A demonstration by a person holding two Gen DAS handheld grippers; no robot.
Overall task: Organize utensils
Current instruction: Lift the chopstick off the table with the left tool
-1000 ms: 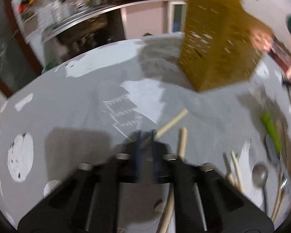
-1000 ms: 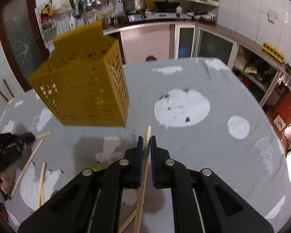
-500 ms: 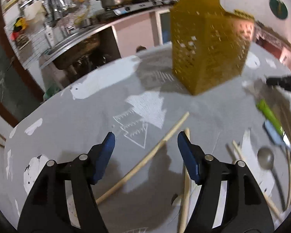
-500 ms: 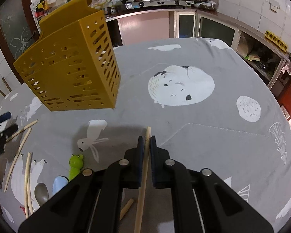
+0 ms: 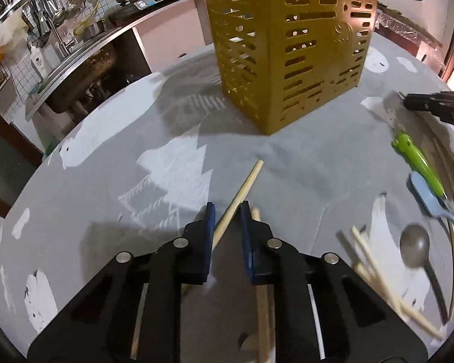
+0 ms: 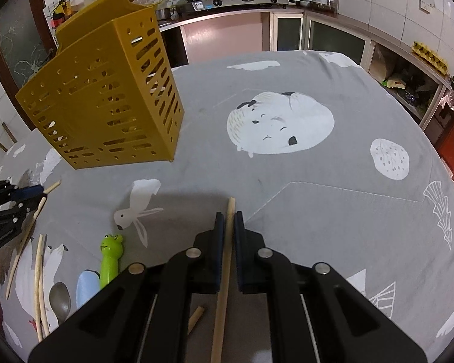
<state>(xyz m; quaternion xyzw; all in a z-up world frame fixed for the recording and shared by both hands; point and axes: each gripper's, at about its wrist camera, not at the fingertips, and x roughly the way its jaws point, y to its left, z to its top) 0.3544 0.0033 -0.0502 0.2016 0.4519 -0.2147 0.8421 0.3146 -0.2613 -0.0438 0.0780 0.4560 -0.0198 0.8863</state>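
A tall yellow perforated utensil holder (image 5: 290, 48) (image 6: 106, 103) stands on the grey printed tablecloth. My left gripper (image 5: 227, 211) (image 6: 34, 198) points down at the cloth with its jaws closing around a wooden chopstick (image 5: 245, 184). The chopstick lies slantwise between the pads, and a gap still shows. A second chopstick (image 5: 261, 287) lies just outside the right finger. My right gripper (image 6: 227, 220) (image 5: 432, 106) is shut on another chopstick (image 6: 230, 208), whose tip sticks out ahead of the pads, low over the cloth.
Between the two grippers lie a green frog-handled utensil (image 6: 110, 260) (image 5: 414, 160), a blue-handled one (image 6: 86, 287), a metal spoon (image 6: 59, 299) (image 5: 414, 245) and several loose chopsticks (image 6: 39, 272) (image 5: 375, 263). A short stick end (image 6: 196, 314) lies under my right gripper. Kitchen counters stand behind.
My left gripper's jaws went from shut to wide, then narrowed around a chopstick as the hand rolled and shifted. My right gripper sank toward the cloth, still holding its chopstick.
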